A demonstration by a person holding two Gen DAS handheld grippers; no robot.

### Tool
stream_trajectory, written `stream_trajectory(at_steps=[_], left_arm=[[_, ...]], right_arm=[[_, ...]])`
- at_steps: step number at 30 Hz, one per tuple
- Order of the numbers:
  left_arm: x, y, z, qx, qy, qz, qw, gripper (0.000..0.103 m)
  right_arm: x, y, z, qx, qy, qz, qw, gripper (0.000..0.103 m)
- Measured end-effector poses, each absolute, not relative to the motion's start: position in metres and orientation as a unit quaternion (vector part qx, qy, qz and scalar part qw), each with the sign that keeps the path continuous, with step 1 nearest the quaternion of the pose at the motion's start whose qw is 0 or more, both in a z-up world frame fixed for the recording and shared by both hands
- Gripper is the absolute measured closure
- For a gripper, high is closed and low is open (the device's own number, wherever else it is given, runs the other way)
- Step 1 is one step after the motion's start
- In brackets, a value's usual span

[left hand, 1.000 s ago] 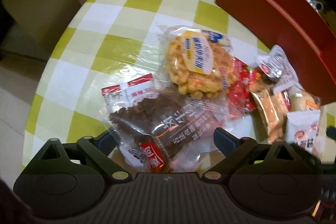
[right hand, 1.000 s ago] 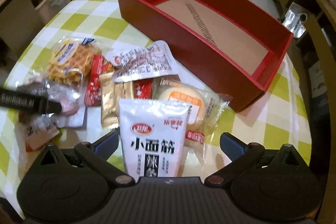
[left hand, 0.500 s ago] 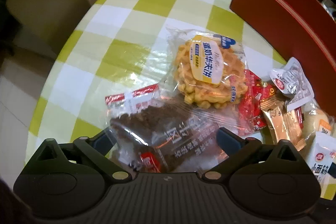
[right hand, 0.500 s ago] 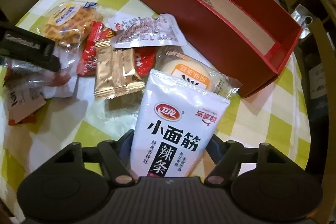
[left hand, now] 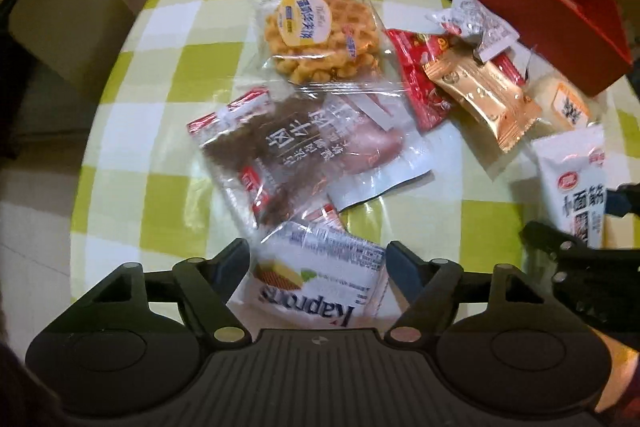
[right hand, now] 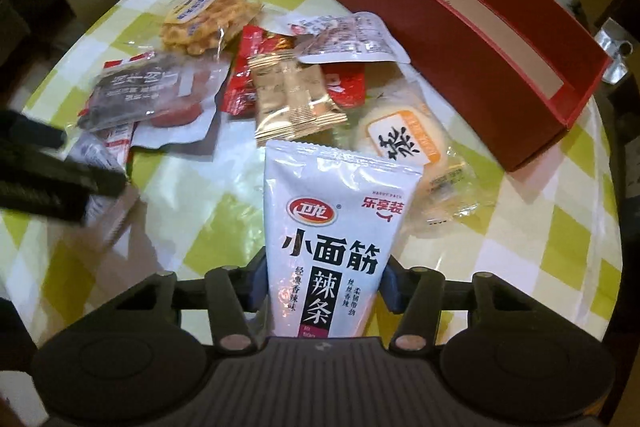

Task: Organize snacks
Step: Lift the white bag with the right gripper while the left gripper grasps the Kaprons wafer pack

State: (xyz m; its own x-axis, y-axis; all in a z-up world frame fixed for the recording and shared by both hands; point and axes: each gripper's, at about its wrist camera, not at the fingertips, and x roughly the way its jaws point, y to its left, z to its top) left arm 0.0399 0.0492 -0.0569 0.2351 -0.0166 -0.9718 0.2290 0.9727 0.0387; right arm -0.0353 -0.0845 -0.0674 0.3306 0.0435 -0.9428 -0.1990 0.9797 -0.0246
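With the long red cardboard box (right hand: pixel 472 27) empty, my right gripper (right hand: pixel 324 285) closes on the white spicy-strip pouch (right hand: pixel 336 227), my left gripper (left hand: pixel 318 267) closes around the white wafer packet (left hand: pixel 316 287), and the other snacks remain on the table

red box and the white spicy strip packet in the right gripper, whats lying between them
In the right wrist view, a round bun in clear wrap lies between the white packet and the red box.

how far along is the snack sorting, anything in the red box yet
Nothing done yet: the red box shows only bare cardboard. In hand: the right gripper is closing on the white spicy strip pouch; the left gripper is closing around the wafer packet. The waffle and other packets remain on the table.
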Motion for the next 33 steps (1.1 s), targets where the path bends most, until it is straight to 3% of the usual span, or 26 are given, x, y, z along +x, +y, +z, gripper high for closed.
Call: stream_trajectory(at_steps=[4, 8, 19, 24, 33], left_arm=[[0.049, 0.055, -0.046, 0.099, 0.594, -0.077, 0.795, 0.006], [0.041, 0.052, -0.053, 0.108, 0.609, -0.091, 0.781, 0.008], [-0.019, 0.005, -0.068, 0.401, 0.537, -0.284, 0.686, 0.008], [-0.033, 0.009, -0.084, 0.470, 0.512, -0.332, 0.638, 0.008], [-0.028, 0.022, -0.091, 0.416, 0.546, -0.309, 0.659, 0.022]], right_arm=[[-0.037, -0.085, -0.069, -0.066, 0.578, 0.078, 0.810, 0.043], [-0.037, -0.087, -0.068, -0.063, 0.578, 0.079, 0.810, 0.043], [-0.041, -0.094, -0.069, -0.058, 0.589, 0.082, 0.802, 0.043], [-0.039, -0.085, -0.073, -0.075, 0.601, 0.079, 0.792, 0.043], [-0.046, -0.066, -0.075, -0.127, 0.598, 0.056, 0.790, 0.044]])
